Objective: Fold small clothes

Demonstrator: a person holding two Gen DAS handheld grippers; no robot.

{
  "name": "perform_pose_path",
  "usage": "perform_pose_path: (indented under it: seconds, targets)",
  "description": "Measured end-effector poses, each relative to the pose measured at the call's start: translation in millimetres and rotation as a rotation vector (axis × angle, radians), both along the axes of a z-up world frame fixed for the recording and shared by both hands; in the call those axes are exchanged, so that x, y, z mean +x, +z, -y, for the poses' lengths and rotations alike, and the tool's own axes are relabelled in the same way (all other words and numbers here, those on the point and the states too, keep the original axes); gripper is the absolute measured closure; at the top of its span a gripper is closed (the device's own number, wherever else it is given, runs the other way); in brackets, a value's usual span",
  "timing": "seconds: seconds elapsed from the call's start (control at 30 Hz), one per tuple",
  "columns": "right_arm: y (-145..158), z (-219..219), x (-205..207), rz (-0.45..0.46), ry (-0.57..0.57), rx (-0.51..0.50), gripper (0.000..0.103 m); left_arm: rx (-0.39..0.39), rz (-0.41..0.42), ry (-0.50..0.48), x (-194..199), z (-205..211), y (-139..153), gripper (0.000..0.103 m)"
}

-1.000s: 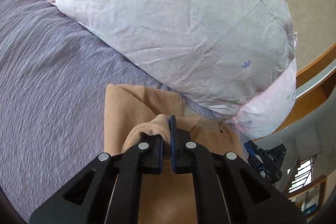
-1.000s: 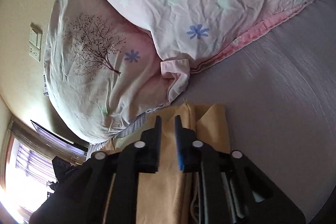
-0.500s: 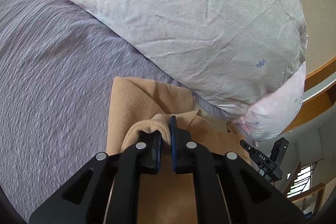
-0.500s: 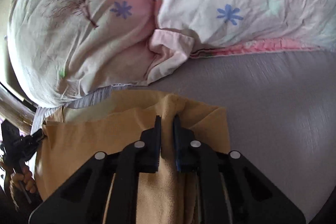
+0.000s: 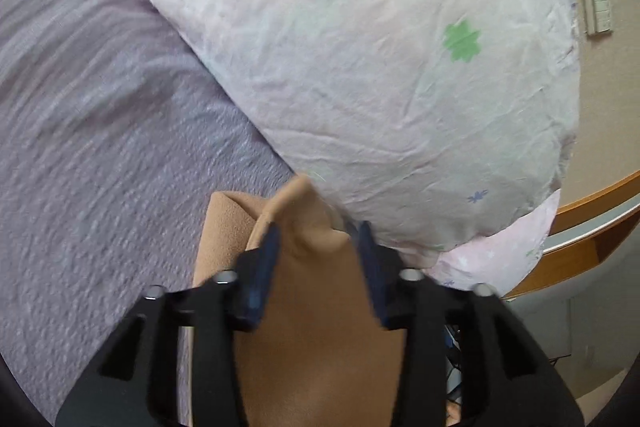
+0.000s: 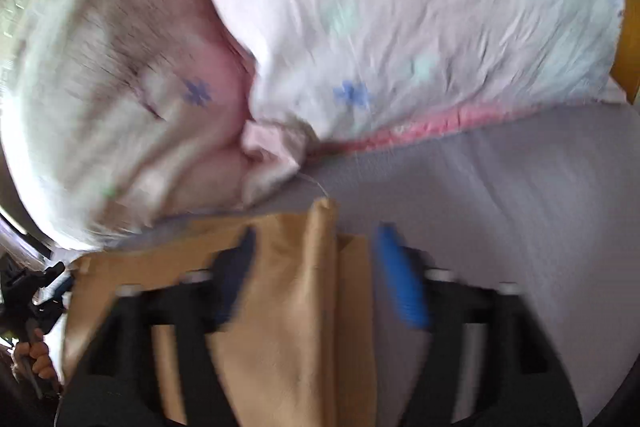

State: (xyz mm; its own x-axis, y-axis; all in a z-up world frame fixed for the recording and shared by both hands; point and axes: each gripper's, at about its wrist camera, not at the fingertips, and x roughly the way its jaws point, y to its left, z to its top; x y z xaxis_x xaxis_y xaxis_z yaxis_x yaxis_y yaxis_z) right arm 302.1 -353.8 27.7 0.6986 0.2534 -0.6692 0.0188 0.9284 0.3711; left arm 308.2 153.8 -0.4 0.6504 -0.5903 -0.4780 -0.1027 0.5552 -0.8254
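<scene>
Tan garment [image 5: 304,311] doubled over on the purple bedsheet [image 5: 100,155], just below the floral pillow [image 5: 380,67]. Left gripper [image 5: 318,247] and right gripper [image 6: 320,267] both spread wide, clamping nothing, straddling fabric. Fold apparently laid; smoothing or another fold likely left.

A tan fleece garment [image 5: 304,315] lies on the grey-purple bed — soft, partly folded, its far edge bunched into a raised ridge just beside the pale pillow; in the right wrist view [image 6: 296,307] a lengthwise fold runs down it.
</scene>
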Motion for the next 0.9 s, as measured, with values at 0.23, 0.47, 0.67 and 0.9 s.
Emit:
perform_pose_path:
  seconds: [0.23,0.47,0.67,0.9]
  targets:
    - [-23.2,-34.4,-27.6,-0.113,0.237,0.039,0.016,0.137,0.010,-0.028,-68.0,-16.4,15.2,0.020]
    - [-31.6,-38.3,-41.0,0.000,0.286,0.132,0.010,0.212,-0.071,-0.116,-95.9,2.8,-12.3,0.020]
    - [-26.4,-0.7,-39.4,0.061,0.222,0.341,0.006,0.294,-0.065,-0.107,-90.3,27.7,-10.9,0.025]
    - [-22.0,33.4,-39.4,0.083,0.192,0.457,0.006,0.134,-0.106,-0.102,-87.0,38.6,-16.8,0.084]
